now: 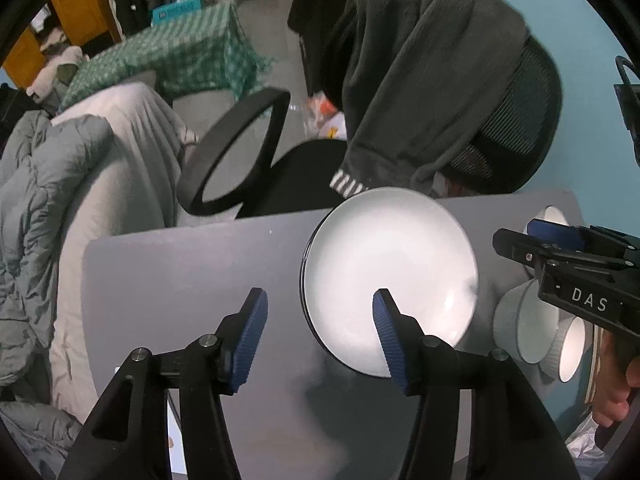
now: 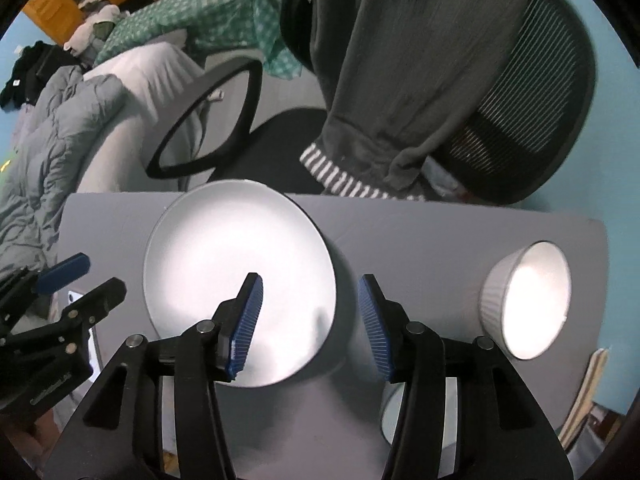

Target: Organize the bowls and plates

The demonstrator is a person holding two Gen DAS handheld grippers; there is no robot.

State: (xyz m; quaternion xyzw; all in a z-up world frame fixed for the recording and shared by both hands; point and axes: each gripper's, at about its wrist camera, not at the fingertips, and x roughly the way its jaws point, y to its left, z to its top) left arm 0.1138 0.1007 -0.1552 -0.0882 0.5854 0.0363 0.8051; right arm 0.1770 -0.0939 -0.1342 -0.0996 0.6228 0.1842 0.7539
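Note:
A white plate stack (image 1: 390, 276) lies on the grey table (image 1: 192, 276); a dark rim shows under its left edge. It also shows in the right wrist view (image 2: 236, 276). My left gripper (image 1: 320, 334) is open and empty above the table, its right finger over the plate's near edge. My right gripper (image 2: 310, 320) is open and empty, straddling the plate's right edge; it shows in the left wrist view (image 1: 520, 240). White ribbed bowls (image 1: 528, 324) sit right of the plate. One ribbed bowl (image 2: 524, 304) stands at the right; another bowl (image 2: 394, 412) is partly hidden under my right finger.
A black office chair (image 2: 520, 120) draped with a grey garment (image 2: 400, 80) stands behind the table. A bed with grey bedding (image 1: 60, 200) lies left. The table's far edge (image 2: 440, 204) runs just behind the plate. A wooden object (image 2: 584, 396) sticks out at the right.

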